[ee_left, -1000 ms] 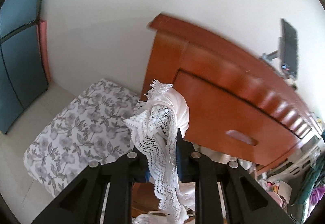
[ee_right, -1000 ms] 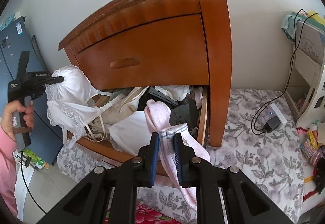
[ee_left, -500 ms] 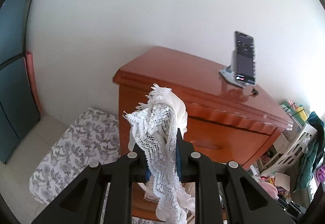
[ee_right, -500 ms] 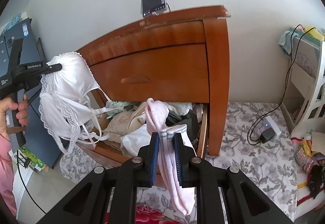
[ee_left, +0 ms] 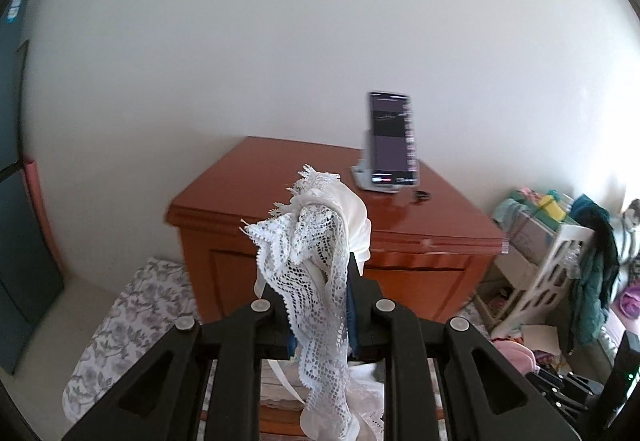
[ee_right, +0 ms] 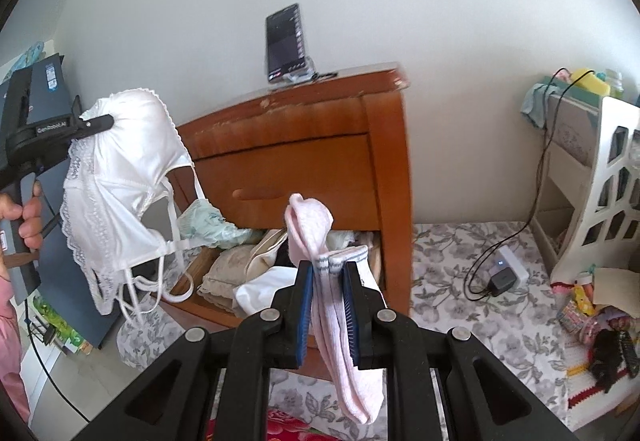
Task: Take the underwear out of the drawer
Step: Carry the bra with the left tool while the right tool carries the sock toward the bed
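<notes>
My left gripper (ee_left: 320,281) is shut on a white lace bra (ee_left: 316,265), lifted above the height of the wooden nightstand (ee_left: 320,201). In the right wrist view that bra (ee_right: 124,177) hangs from the left gripper (ee_right: 96,123) at the left, its straps dangling clear of the open bottom drawer (ee_right: 200,305). My right gripper (ee_right: 328,281) is shut on pink socks (ee_right: 320,241) that droop below its jaws, in front of the drawer. Several pale and dark garments (ee_right: 240,261) lie heaped in the drawer.
A phone (ee_right: 284,43) stands on a holder on the nightstand top. A floral mat (ee_right: 480,281) covers the floor, with a charger and cable (ee_right: 504,277) on it. A white plastic rack (ee_right: 600,181) stands at the right, a dark panel (ee_right: 48,201) at the left. A hand (ee_right: 28,217) holds the left gripper's handle.
Both grippers have risen with their garments. The bra has come up out of the drawer, and the nightstand top and phone now show in the left wrist view. The socks hang higher.
</notes>
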`<state>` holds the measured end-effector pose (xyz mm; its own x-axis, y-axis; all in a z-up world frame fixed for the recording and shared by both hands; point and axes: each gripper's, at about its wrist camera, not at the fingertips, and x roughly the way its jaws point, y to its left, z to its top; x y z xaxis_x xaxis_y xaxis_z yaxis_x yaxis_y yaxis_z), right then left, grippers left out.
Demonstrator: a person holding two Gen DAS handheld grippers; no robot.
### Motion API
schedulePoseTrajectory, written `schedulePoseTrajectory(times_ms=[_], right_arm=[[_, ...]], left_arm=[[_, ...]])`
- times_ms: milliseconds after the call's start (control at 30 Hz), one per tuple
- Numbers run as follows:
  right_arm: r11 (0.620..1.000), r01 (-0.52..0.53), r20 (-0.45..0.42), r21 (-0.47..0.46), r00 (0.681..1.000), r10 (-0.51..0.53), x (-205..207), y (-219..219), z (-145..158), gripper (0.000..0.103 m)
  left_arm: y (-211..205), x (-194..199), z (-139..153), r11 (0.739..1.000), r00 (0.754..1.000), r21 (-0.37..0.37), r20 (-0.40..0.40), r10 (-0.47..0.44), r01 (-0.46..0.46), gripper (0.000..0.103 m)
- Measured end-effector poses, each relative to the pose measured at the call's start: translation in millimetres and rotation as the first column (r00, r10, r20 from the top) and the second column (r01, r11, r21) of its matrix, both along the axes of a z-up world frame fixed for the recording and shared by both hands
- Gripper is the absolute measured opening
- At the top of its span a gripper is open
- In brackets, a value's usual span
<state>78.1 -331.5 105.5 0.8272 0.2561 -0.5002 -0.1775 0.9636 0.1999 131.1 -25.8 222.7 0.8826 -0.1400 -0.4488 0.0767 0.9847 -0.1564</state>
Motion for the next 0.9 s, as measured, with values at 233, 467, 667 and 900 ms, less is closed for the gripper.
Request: schedulePoseTrajectory(times_ms=[233,467,667,900], right_arm=[[0.996,0.091,0.019,0.020,0.996,-0.091,-22,-53,0,0.016],[0.978,0.201,0.008,0.060,0.979,-0.202,-36,-110,-24,0.016],[0.951,0.281,-0.025,0.127,0.960,-0.280,-45,-161,-56,0.016],[0.914,0.377,-0.108,0.147,0.925,-0.364,-49,-210,-111,0.016]], left_arm=[[-60,-5,5,0.994,0.994,0.023,-0.003,-0.110,0.110,0.019],[-138,-9,0,0.973,0.975,0.070,-0.024,-0.220,0.221,0.019],[-217,-10,-19,0.939,0.946,0.118,-0.058,-0.318,0.323,0.019],[-309,-6,-60,0.891,0.903,0.161,-0.138,-0.406,0.425,0.020]])
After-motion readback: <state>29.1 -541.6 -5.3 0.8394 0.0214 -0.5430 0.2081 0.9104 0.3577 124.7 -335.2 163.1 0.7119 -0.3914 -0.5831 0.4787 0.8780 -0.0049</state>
